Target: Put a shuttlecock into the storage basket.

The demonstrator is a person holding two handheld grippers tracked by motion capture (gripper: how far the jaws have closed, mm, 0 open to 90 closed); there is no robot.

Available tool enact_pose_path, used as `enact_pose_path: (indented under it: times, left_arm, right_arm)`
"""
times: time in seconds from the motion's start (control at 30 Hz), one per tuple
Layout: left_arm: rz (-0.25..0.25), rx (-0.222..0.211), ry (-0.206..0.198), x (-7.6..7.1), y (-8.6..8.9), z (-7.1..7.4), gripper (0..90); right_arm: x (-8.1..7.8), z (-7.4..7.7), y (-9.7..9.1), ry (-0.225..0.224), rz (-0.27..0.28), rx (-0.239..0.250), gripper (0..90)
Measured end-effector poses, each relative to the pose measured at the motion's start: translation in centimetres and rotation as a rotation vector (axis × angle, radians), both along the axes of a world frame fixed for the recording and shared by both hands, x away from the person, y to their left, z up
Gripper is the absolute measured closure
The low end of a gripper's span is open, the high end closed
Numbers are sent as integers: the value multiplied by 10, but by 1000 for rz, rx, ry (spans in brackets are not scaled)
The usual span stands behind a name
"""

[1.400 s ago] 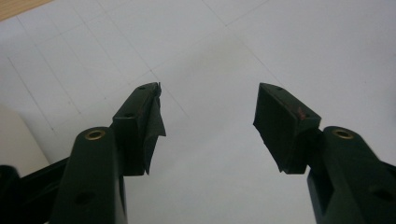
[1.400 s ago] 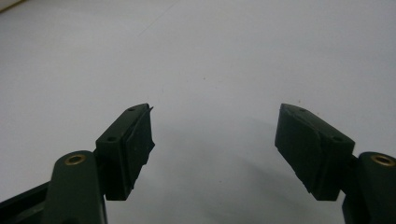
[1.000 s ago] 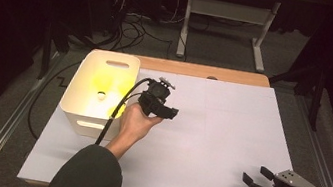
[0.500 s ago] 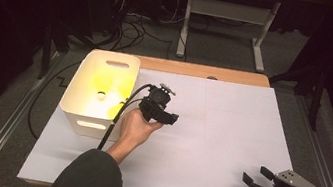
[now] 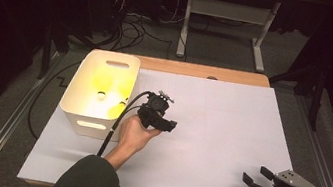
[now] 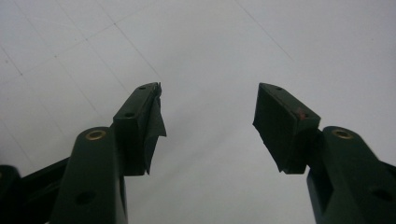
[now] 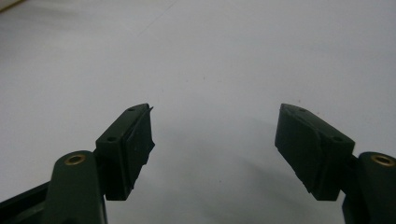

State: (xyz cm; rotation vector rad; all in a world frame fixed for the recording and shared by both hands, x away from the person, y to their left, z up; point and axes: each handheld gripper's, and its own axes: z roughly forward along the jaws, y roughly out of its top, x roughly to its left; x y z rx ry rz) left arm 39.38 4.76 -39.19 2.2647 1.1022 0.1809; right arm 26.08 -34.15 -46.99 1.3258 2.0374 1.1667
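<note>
Yellow balls (image 5: 105,84) lie inside the white bin (image 5: 76,109), which stands at the left part of the table (image 5: 229,134), on the white sheet. How many balls are there is hard to say: the strong light inside the bin melts them into one yellow glow, and only two small bright spots stand out from it. The near wall of the bin hides its lowest part from the high view.

The left hand-held gripper (image 5: 169,125) is just to the right of the bin, near it but not touching. The left hand (image 5: 133,134) holds it from below, the forearm in a dark green sleeve comes in from the bottom edge, and the jaws point to the right, about level over the sheet. In the left gripper view its fingers (image 6: 140,126) stand wide apart with nothing between them, so it is open and empty; behind them is only the white sheet with thin grid lines. A black cable runs from this gripper down along the wrist.

The right hand-held gripper (image 5: 255,177) is well apart, at the near right corner of the table. The right hand is mostly cut off by the bottom edge, so its grasp is not clear. The jaws point to the left, with the grey three-cornered plate on top. In the right gripper view its fingers (image 7: 130,144) are also spread wide, empty, over plain white sheet.
</note>
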Motion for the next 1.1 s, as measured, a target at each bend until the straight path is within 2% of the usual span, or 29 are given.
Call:
enact_pose_path:
  times: [0.3, 0.77, 1.1]
  left_arm:
    - [-4, -12, 0, -7, 4, -5, 424]
    - [-19, 0, 0, -18, 12, -12, 425]
    - [-25, -10, 0, -24, 16, -14, 426]
  right_arm:
    - [0, 0, 0, -1, 0, -1, 282]
    - [0, 0, 0, -1, -1, -2, 282]
    - [0, 0, 0, 0, -1, -1, 282]
